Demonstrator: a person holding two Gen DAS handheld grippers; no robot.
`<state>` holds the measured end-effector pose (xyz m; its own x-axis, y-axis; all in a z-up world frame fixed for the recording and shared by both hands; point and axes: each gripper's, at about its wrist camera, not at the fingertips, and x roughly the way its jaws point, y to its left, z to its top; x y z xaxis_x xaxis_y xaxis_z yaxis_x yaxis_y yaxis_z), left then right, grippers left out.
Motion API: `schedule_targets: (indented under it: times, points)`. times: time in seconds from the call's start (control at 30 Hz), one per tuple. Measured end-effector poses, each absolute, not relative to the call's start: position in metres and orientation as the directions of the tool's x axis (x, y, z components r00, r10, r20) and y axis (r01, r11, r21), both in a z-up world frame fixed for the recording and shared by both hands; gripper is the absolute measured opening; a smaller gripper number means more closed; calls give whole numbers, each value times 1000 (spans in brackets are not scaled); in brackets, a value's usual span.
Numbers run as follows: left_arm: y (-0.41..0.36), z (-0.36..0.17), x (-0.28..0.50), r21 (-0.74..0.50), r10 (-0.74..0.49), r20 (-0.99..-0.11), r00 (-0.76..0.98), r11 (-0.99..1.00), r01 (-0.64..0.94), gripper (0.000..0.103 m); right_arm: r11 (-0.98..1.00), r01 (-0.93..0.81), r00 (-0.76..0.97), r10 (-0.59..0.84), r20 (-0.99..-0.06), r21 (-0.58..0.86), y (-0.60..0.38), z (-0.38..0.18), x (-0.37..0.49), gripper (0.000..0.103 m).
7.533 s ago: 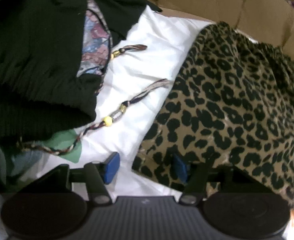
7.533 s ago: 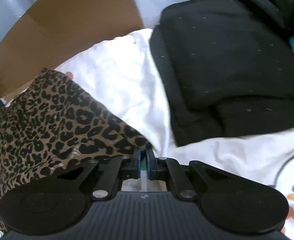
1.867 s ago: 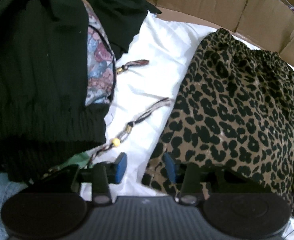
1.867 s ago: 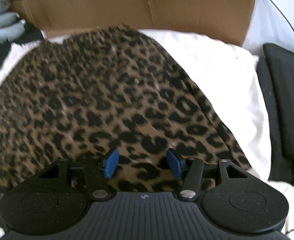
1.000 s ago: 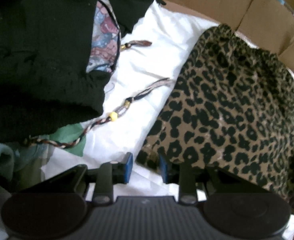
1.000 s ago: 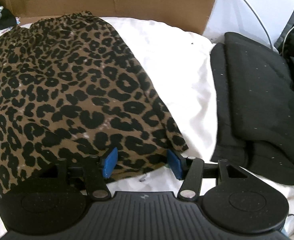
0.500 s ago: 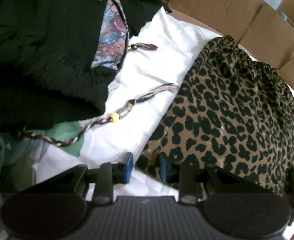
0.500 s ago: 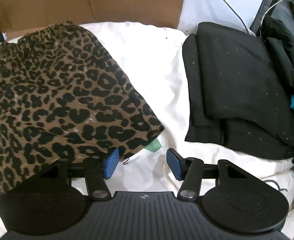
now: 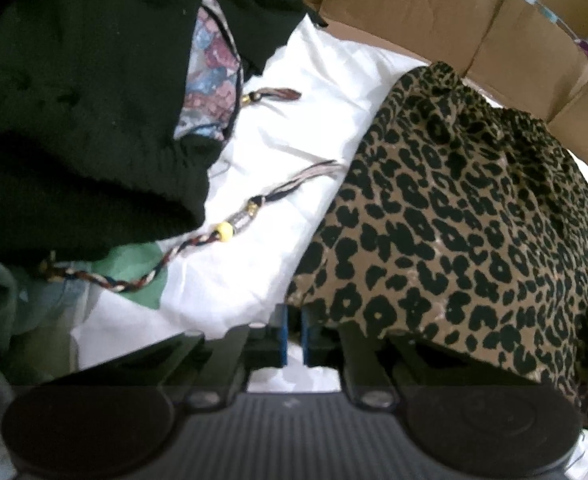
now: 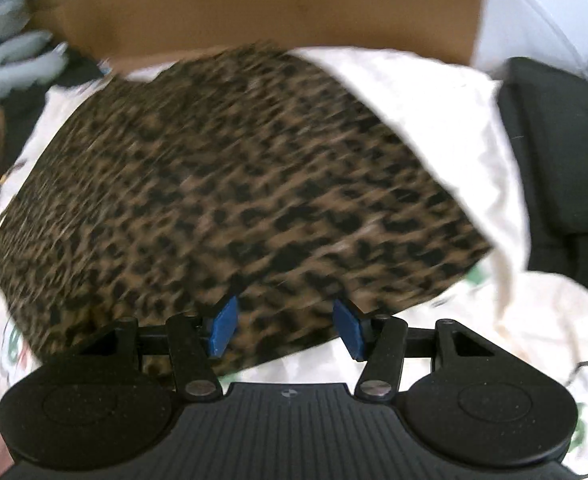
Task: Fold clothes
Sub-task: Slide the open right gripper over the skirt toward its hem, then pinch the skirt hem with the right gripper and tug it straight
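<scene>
white bedsheet (image 9: 277,184) carries the leopard-print garment (image 9: 474,216), spread flat, long axis running away from both cameras toward the cardboard boxes (image 9: 434,12). black clothing pile (image 9: 73,100) lies just beside it on the left. left gripper (image 9: 292,334) sits at the garment's near left corner, jaws pressed nearly together; whether cloth is pinched cannot be told. right gripper (image 10: 285,327) hovers over the near hem, jaws spread, holding nothing.
</scene>
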<state>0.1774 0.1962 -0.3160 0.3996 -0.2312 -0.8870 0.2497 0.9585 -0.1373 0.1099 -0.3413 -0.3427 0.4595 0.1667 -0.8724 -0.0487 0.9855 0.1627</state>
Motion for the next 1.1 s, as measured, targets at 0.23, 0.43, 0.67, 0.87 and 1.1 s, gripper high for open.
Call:
schedule_targets:
  times: [0.23,0.43,0.67,0.87,1.1]
  points:
    - [197,-310,173,-125,-224,-886,407,959,256,6,957,-218,414,267,-870,190,-290,-346,102,60]
    - [192,-296,166,-44,-151,-889,432,968,247,14,932,-316,370,294,-882,178,-267,-353,95,59]
    - [170,-285,150,-106,-225,-881,417,951,291,19,927,-332,316,283,-906,174,-262,-369,97,4]
    - [153,-288,145,-123,-256,-881,399,936,328,19,919,-361,304,276,-912,158,-261,-370,92,0]
    - [146,-287,144,-140,-277,-874,400,931,338,19,914,-369,274,277,-921,165,-264,-370,85,0]
